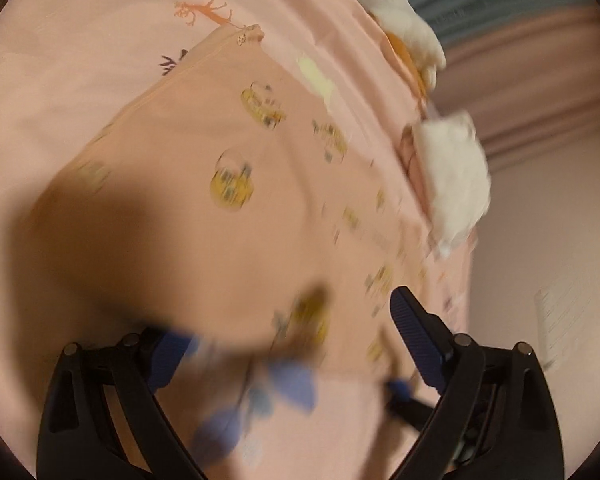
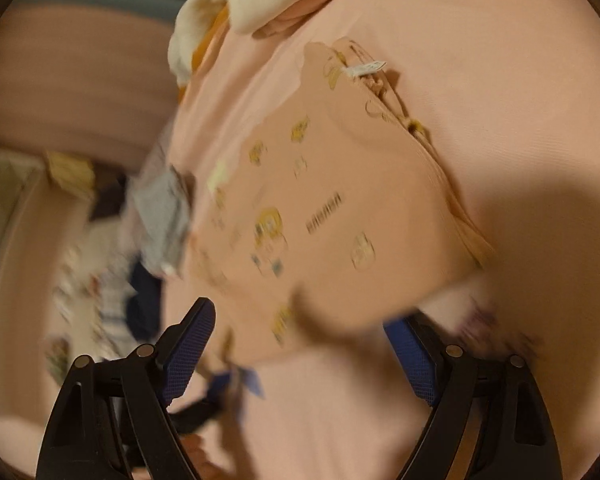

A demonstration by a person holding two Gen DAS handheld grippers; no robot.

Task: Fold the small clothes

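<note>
Both views are motion-blurred. In the left wrist view, a pink bedsheet (image 1: 80,60) printed with small figures fills the upper left of the frame. At centre lies the peach garment (image 1: 204,184) with yellow cartoon prints, spread flat on the sheet, a shadow across its lower left. At the bottom the left claw (image 1: 292,344) is released, its blue-padded fingers wide apart above the garment's near edge. At right centre sits a white folded cloth (image 1: 456,176), with more white clothing (image 1: 404,20) at upper right.

In the right wrist view, a jumble of clothes (image 2: 112,288) blurs the left of the frame. A grey cloth (image 2: 164,212) lies just beside the peach garment (image 2: 340,200) at centre. The right claw (image 2: 300,344) at the bottom is released, holding nothing.
</note>
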